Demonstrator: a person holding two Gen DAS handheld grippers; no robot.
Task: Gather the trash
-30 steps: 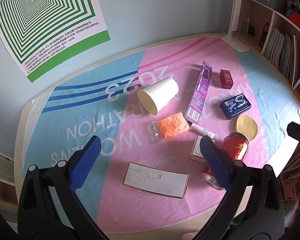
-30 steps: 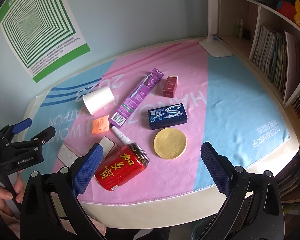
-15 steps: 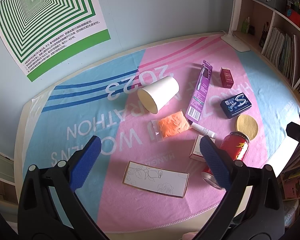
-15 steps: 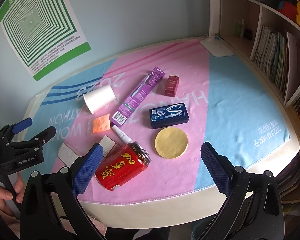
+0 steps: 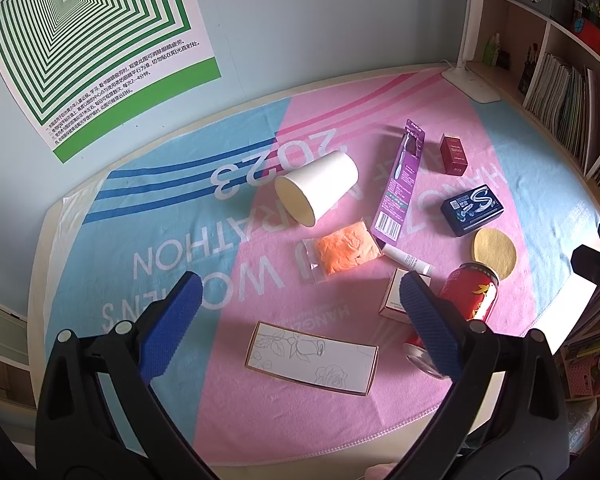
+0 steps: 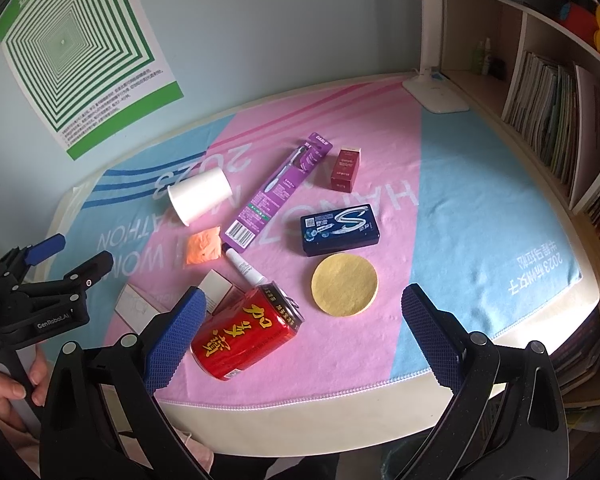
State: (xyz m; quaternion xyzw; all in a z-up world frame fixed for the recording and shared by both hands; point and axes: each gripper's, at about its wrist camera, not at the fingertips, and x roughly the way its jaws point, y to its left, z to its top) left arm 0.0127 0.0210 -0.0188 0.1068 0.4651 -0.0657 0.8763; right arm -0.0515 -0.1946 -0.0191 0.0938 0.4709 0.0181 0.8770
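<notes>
A pale blue wall [image 5: 320,32] is carrying a green-striped poster [image 5: 88,44]; a white desk lamp [image 6: 434,92] is standing beside a wooden bookshelf [image 6: 548,92], daylight brightening the towel-covered table [image 6: 480,216].

Matt woven cloth [image 6: 480,208] over the table; glossy red metal can [image 6: 244,336]; smooth white paper cup [image 5: 320,188]; shiny clear plastic bag [image 5: 342,250]; ridged blue rubbery fingers [image 5: 172,324].

Your red can [image 6: 247,334] lies on its side just beside the right gripper's left finger [image 6: 172,336]. Ahead of the fingers sit a yellow disc [image 6: 345,284], a dark blue box [image 6: 340,229], a purple toothbrush pack [image 6: 278,192] and a tipped white cup [image 6: 199,195].
</notes>
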